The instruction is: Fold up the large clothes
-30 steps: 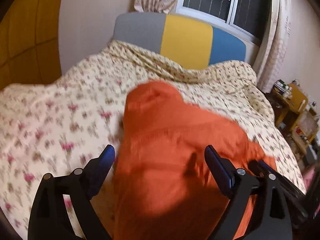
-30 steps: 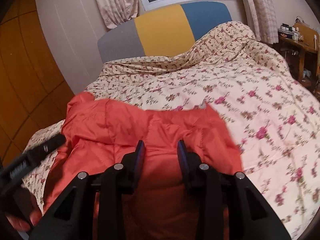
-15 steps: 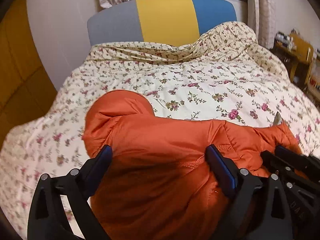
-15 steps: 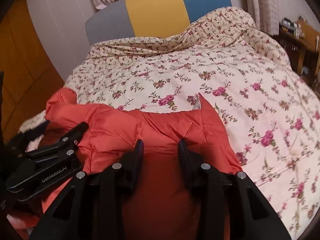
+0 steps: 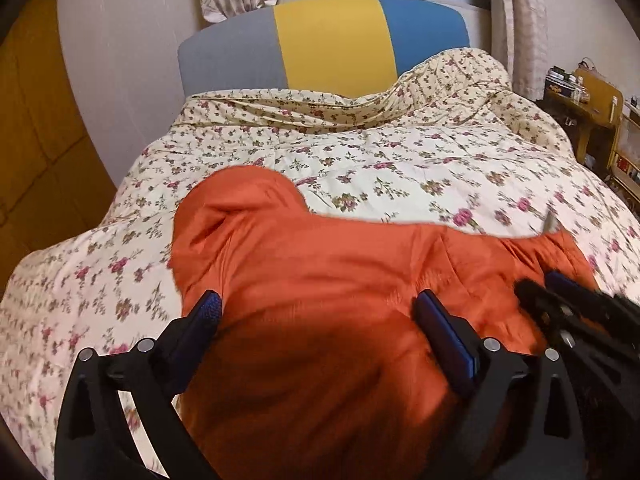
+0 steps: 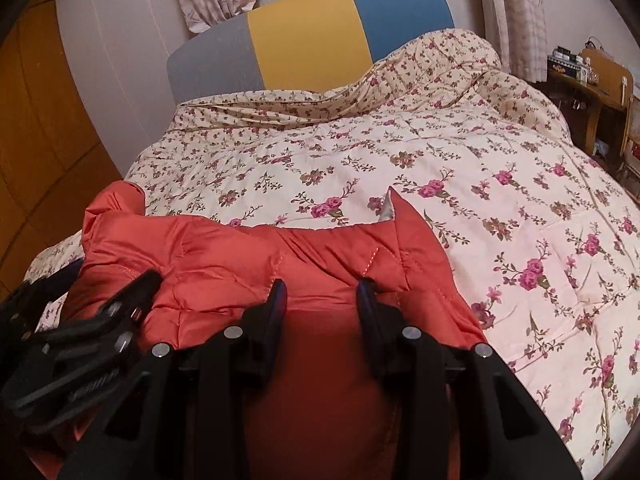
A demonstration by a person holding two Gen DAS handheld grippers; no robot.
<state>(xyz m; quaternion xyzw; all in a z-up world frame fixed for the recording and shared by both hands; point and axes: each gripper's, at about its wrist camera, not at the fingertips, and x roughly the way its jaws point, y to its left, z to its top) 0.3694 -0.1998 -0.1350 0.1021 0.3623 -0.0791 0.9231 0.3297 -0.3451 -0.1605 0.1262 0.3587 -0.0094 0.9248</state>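
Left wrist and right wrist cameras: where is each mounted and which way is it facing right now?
Left wrist: on the left gripper, looking along its wide-apart fingers over the puffy orange quilted jacket toward the grey, yellow and blue headboard; the right gripper enters at right.
Right wrist: on the right gripper, fingers narrower, facing the same way; the left gripper shows at left.
Shared: jacket, floral quilt, headboard.
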